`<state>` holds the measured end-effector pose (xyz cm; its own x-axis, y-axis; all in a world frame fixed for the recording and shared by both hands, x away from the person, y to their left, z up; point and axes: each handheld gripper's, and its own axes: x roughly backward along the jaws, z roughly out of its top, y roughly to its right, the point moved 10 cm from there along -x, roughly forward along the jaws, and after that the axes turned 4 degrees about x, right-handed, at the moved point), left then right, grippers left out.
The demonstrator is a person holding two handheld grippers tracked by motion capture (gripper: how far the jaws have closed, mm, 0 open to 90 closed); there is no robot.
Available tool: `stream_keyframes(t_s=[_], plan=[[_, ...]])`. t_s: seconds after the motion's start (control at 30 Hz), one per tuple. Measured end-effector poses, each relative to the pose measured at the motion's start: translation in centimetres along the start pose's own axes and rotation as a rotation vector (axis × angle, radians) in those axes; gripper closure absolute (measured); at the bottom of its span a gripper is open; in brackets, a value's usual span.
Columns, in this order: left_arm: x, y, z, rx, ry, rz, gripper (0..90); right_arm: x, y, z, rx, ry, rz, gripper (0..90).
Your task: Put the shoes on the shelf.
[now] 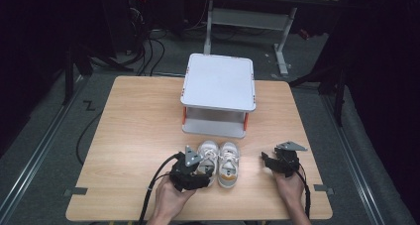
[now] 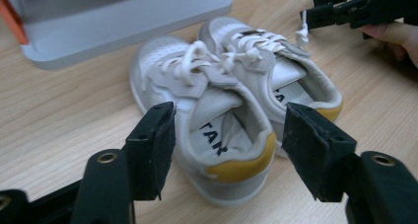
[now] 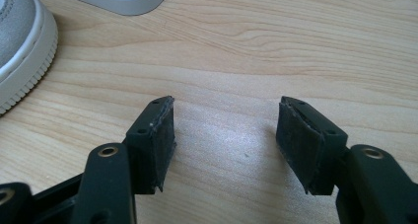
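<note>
Shoes: pair of small white sneakers [image 1: 219,164] side by side on the surface [image 1: 133,136], toes toward the grey two-tier rack [image 1: 218,93], yellow heel tabs toward the person.
Near shoe: left shoe [image 2: 207,120] framed between the left gripper's jaws, heel end closest.
Step, judged: closing on the left shoe's heel for a pick.
Doing it well: centre heel collar between pads, come in lower so pads clamp the sidewalls, keep clear of the right shoe [image 2: 276,71] touching alongside, avoid snagging laces.
Left gripper [image 1: 198,173]: partly open, pads either side of the heel, not pressing yet, nothing held.
Right gripper [image 1: 270,160]: wide open, empty, over bare surface just right of the shoes.
Risk: inner pad wedging between the two shoes, dragging both.
</note>
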<state>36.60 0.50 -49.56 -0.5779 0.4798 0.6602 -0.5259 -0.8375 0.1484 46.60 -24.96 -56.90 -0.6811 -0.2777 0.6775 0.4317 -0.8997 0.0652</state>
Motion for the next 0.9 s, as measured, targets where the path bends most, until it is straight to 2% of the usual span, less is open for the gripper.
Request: stream_keyframes(t_s=[0.13, 0.17, 0.2, 0.3, 0.47, 0.63, 0.9], plan=[[-1.2, 0.8, 0.2, 0.014, -0.021, 0.008, 41.7, 0.0, 0.0, 0.0, -0.001, 0.0, -0.002, 39.9], [-1.6, 1.1, 0.2, 0.016, -0.034, -0.003, 42.7, 0.0, 0.0, 0.0, -0.001, 0.0, -0.001, 39.9], [-1.7, 1.2, 0.2, 0.018, -0.036, -0.007, 46.6, 0.0, 0.0, 0.0, -0.002, 0.0, -0.001, 39.8], [-2.1, 1.4, 0.4, 0.043, -0.037, -0.018, 49.4, 0.0, 0.0, 0.0, -0.002, 0.0, 0.0, 39.8], [-3.0, 1.5, 0.7, 0.061, -0.058, -0.005, 49.0, 0.0, 0.0, 0.0, -0.005, 0.0, 0.001, 39.8], [-3.2, 2.0, 1.1, 0.046, -0.071, 0.032, 45.2, 0.0, 0.1, 0.0, -0.013, 0.003, 0.01, 39.8], [-3.2, 2.0, 0.8, 0.088, -0.077, 0.045, 47.0, 0.0, 0.1, 0.1, -0.013, 0.004, 0.007, 40.2]])
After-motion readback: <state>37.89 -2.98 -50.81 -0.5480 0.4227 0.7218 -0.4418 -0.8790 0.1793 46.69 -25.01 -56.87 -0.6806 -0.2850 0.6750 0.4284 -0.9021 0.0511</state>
